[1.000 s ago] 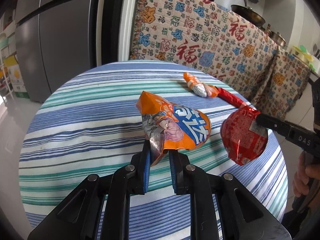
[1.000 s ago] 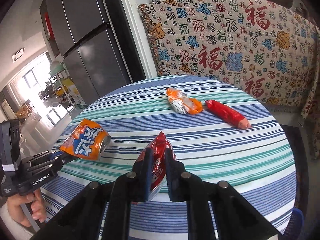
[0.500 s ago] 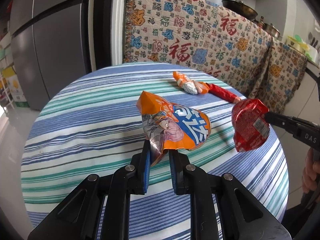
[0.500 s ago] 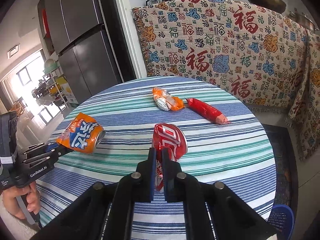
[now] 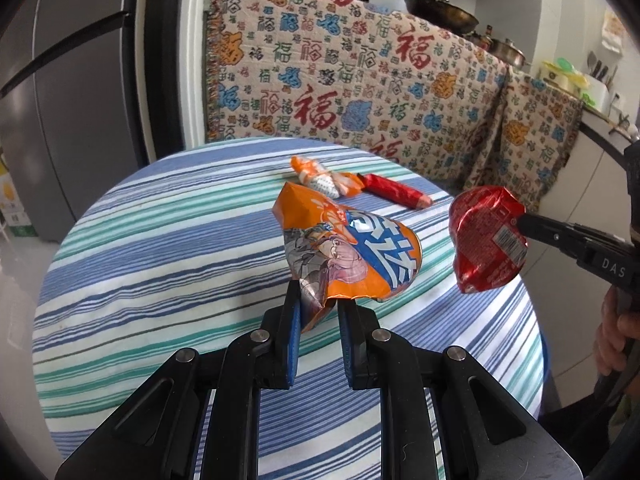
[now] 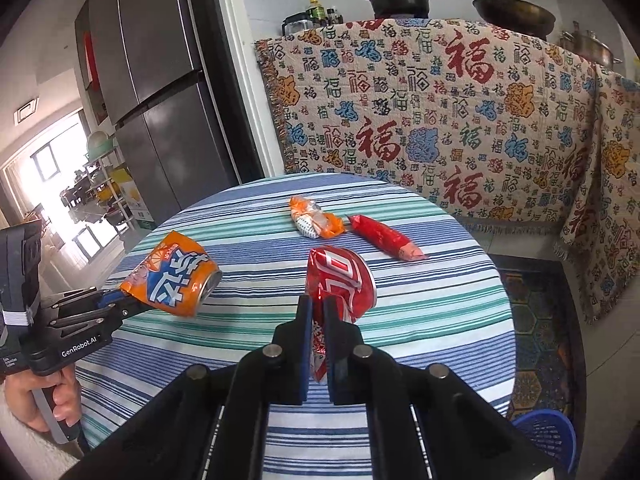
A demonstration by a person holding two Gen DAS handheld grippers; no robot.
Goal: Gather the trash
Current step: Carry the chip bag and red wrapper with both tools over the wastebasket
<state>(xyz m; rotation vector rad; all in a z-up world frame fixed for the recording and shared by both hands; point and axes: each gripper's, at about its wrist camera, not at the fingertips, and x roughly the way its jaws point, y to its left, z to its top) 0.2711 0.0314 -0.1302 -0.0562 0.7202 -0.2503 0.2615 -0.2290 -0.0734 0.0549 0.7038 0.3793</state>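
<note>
left gripper (image 5: 318, 312): lower centre of the left wrist view, blue-padded fingers drawn narrow on the crumpled end of a crushed orange can (image 5: 344, 256), which is lifted above the striped tablecloth (image 5: 160, 248); the same gripper (image 6: 116, 304) appears at the left edge of the right wrist view, carried by a hand (image 6: 36, 396) at lower left, with the orange can (image 6: 172, 280) held clear of the cloth, open end toward the frame centre. right gripper (image 6: 318, 320): lower centre of the right wrist view, fingers nearly together, pinching the flattened edge of a crushed red can (image 6: 340, 280) raised off the table; in the left wrist view this gripper (image 5: 524, 226) enters from the right edge, the red can (image 5: 486, 240) at centre right, barcode side showing, and a hand (image 5: 616, 336) at the right edge below it. on the cloth, upper centre of both views: an orange and white wrapper (image 6: 316, 222) lying flat, and a red wrapper (image 6: 384, 238) just beside it on its right, ends close, whether touching cannot be told. background: patterned blanket (image 6: 440, 120) across the upper right, grey fridge (image 6: 152, 80) at upper left, pans (image 6: 516, 10) along the top. lower right corner of the right wrist view: blue basket (image 6: 548, 440) on the floor beside the table.
</note>
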